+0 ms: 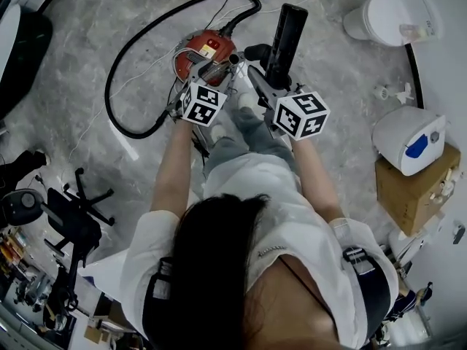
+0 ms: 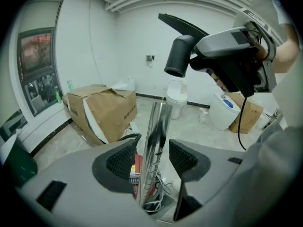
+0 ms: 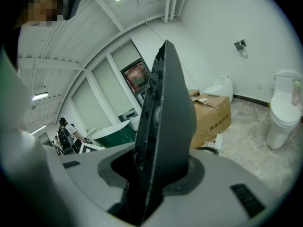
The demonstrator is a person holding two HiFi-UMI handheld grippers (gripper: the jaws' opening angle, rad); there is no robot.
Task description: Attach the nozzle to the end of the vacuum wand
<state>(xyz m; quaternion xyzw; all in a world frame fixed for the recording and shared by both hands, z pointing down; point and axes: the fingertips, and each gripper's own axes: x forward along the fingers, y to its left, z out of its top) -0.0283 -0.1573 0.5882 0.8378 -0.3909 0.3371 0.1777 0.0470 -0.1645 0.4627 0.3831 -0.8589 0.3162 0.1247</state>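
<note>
Alignment in hand: right tool [image 3: 151, 171] clamps the nozzle [image 3: 163, 122] near the wand [image 2: 158, 126] tip, the wand loose between parted pads of the left tool [image 2: 151, 157]; next likely means clamping it, then seating the nozzle.

The vacuum wand [image 2: 157, 136] standing between the jaws of the left gripper [image 2: 151, 156] is bare chromed metal, smooth and mirror-bright. The pads [image 2: 122, 159] on either side of it are black, matt and finely ribbed, rubbery in look, set in a shell of smooth matt grey plastic.

The nozzle [image 3: 165, 122] clamped in the right gripper [image 3: 154, 171] is black plastic, smooth with a dull sheen.

Beyond the left jaws and to their left, a cardboard box [image 2: 102, 110] is brown matt paperboard. Straight ahead, the toilet [image 2: 177, 96] is glossy white ceramic. The floor [image 2: 194, 126] looks like polished grey stone.
</note>
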